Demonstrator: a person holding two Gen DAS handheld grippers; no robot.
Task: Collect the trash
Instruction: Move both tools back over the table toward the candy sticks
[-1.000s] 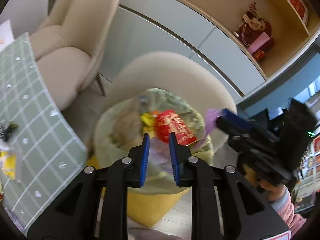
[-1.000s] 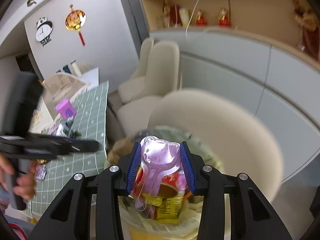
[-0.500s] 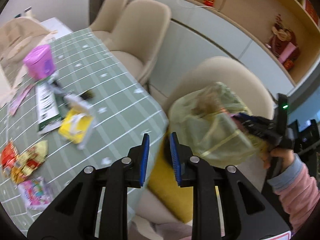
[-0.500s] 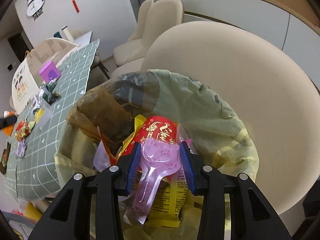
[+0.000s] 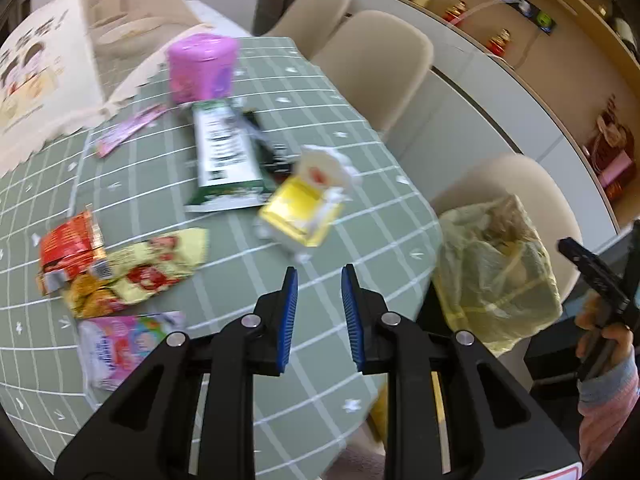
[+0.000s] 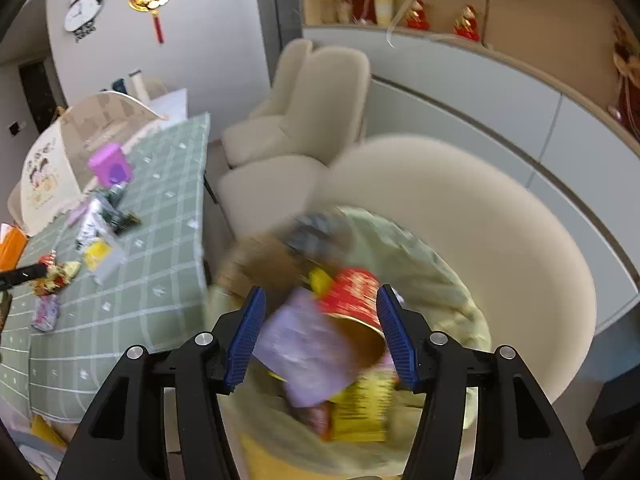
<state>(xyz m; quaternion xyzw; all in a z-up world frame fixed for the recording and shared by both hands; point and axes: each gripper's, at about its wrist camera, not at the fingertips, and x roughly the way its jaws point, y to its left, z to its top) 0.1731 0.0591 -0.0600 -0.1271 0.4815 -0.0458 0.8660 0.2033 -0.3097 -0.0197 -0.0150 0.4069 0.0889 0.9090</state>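
Over the green checked worktop (image 5: pixel 360 240) your left tool (image 5: pixel 316 312) hung with its blue pads a narrow gap apart and nothing between them. Toward the worktop's left edge lay a red wrapper (image 5: pixel 70 246), a yellow-red wrapper (image 5: pixel 148 270) just beside it, and a pink packet (image 5: pixel 120 344) nearer you. Further in sat a green-and-white carton (image 5: pixel 224 160), with a purple tub (image 5: pixel 200 66) behind it, and a yellow pack (image 5: pixel 302 210) just ahead of the pads. Off the worktop's right edge stood the trash bag (image 5: pixel 496 272), a beige chair (image 5: pixel 532 188) behind it. Your right tool (image 6: pixel 320 336) was above that bag, jaws just sprung wide; the blurred purple wrapper (image 6: pixel 308 356) sat loose between them, no pad pressing it, over the red cup (image 6: pixel 354 296) in the trash
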